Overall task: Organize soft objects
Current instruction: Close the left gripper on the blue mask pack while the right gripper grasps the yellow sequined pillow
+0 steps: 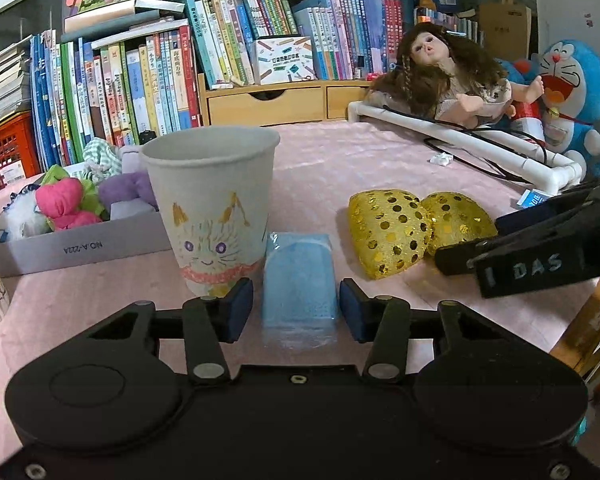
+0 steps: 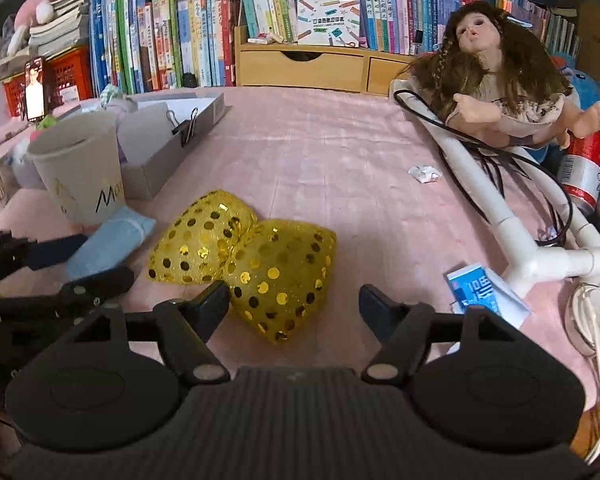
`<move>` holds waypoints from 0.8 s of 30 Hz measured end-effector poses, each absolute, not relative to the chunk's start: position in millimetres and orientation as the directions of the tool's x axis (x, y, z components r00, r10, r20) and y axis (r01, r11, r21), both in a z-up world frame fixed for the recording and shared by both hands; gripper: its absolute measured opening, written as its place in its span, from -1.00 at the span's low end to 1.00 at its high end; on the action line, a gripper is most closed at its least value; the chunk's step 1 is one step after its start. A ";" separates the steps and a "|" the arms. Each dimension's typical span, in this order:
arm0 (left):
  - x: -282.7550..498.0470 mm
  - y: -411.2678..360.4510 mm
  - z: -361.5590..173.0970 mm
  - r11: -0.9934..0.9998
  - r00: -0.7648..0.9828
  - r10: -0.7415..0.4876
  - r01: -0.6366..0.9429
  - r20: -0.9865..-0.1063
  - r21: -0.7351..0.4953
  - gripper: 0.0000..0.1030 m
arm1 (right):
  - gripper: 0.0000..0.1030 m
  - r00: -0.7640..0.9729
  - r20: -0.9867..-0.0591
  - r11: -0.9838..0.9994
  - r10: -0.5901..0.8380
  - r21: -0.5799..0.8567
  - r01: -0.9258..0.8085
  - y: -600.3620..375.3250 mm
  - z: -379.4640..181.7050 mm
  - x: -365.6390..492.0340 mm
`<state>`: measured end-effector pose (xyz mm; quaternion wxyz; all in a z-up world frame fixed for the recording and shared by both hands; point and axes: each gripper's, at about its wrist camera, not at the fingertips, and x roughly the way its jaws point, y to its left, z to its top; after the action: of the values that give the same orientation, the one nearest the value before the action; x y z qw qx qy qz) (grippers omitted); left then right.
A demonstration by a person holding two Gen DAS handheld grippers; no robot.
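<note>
L claw [image 1: 296, 314] sitting wide open w/ blue packet [image 1: 299, 280] between pads, cup [image 1: 212, 208] crowding left; R claw [image 2: 294, 306] gaping, empty, straddling gold pouch [image 2: 282, 276] edge.

The tissue pack [image 1: 299, 280] lies just right of the cup [image 1: 212, 208], the sequinned bow [image 1: 416, 232] further right, the box [image 1: 80, 248] left.

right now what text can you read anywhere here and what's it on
"NO.A-222A", printed upside down on the grey box
"DAS" on the right gripper
"Mo", cut off, on the paper cup
Book spines, the white box on the shelf and the blue packet: too small or blurred to read.
</note>
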<state>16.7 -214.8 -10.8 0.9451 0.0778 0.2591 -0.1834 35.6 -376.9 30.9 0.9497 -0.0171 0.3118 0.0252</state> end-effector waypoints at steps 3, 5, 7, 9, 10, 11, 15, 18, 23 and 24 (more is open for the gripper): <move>18.1 -216.1 -11.5 0.918 0.793 -0.314 0.394 -0.522 0.047 -0.12 | 0.51 0.816 -0.577 0.995 0.026 -0.060 -0.074 -368.3 28.6 37.0; 19.4 -216.2 -11.7 0.917 0.790 -0.318 0.397 -0.524 0.041 -0.12 | 0.50 0.825 -0.565 0.994 0.019 -0.081 -0.078 -363.6 27.7 37.8; 19.9 -217.1 -11.8 0.917 0.789 -0.320 0.398 -0.525 0.039 -0.12 | 0.49 0.835 -0.551 0.992 0.014 -0.094 -0.079 -361.4 27.8 38.5; 20.2 -217.8 -12.3 0.916 0.789 -0.321 0.399 -0.524 0.040 -0.12 | 0.48 0.844 -0.536 0.991 0.011 -0.105 -0.079 -359.5 27.3 38.5; 20.4 -218.3 -12.5 0.916 0.789 -0.321 0.399 -0.524 0.041 -0.12 | 0.47 0.847 -0.531 0.991 0.010 -0.109 -0.079 -358.9 26.9 38.3; 20.6 -218.5 -12.7 0.916 0.789 -0.321 0.400 -0.523 0.042 -0.12 | 0.46 0.850 -0.527 0.991 0.009 -0.111 -0.079 -358.4 26.6 39.2; 20.8 -218.9 -12.8 0.916 0.790 -0.321 0.400 -0.523 0.041 -0.13 | 0.18 0.859 -0.512 0.992 0.022 -0.098 -0.084 -358.0 25.5 40.1; 21.6 -219.1 -12.6 0.916 0.789 -0.324 0.399 -0.523 0.035 -0.30 | 0.10 0.863 -0.504 0.993 0.030 -0.086 -0.085 -358.2 24.9 38.6; 21.8 -218.5 -11.6 0.916 0.788 -0.325 0.399 -0.523 0.032 -0.33 | 0.04 0.867 -0.496 0.993 0.041 -0.075 -0.090 -356.9 24.3 35.0; 21.8 -218.5 -11.4 0.916 0.788 -0.325 0.400 -0.523 0.032 -0.34 | 0.03 0.868 -0.496 0.993 0.041 -0.073 -0.089 -356.6 24.3 34.4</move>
<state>21.8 -218.5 -11.4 0.9428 0.0707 0.2632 -0.1922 34.4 -356.6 24.3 0.9652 -0.0469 0.2552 0.0337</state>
